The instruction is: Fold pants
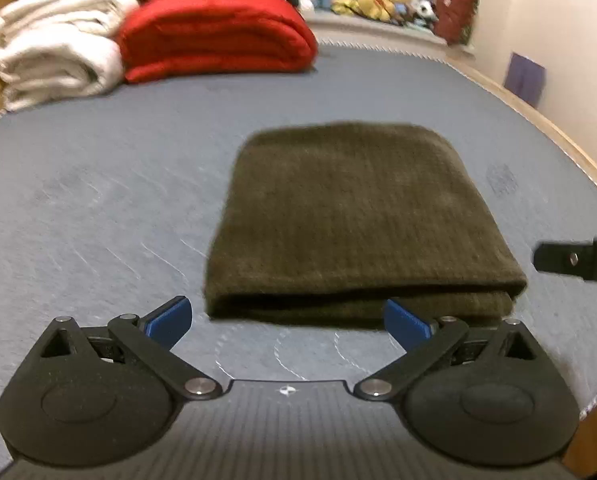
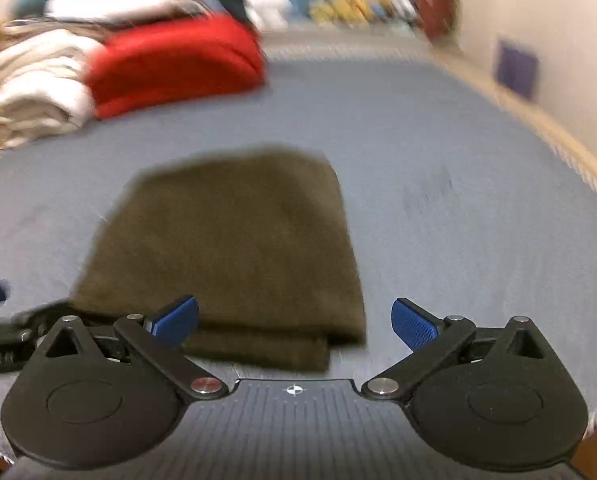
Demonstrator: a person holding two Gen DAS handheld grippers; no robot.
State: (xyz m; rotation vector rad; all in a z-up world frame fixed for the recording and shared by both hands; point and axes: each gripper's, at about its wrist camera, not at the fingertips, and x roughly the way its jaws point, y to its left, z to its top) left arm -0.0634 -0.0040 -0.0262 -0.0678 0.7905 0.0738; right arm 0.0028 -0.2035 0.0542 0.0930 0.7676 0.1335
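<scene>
Olive-brown pants [image 1: 358,220] lie folded into a compact stacked rectangle on the grey-blue mattress [image 1: 98,200], long axis running away from both cameras, layered near edge facing the grippers. Left gripper [image 1: 288,318] and right gripper [image 2: 294,318] both stand wide with nothing between the blue pads, just short of that near edge, pants ahead-right of the left and ahead-left of the right; neither clearly nearer. No containers; folded red blanket [image 1: 218,36] and white blanket [image 1: 54,44] sit well apart at the far side; fold looks done.
</scene>
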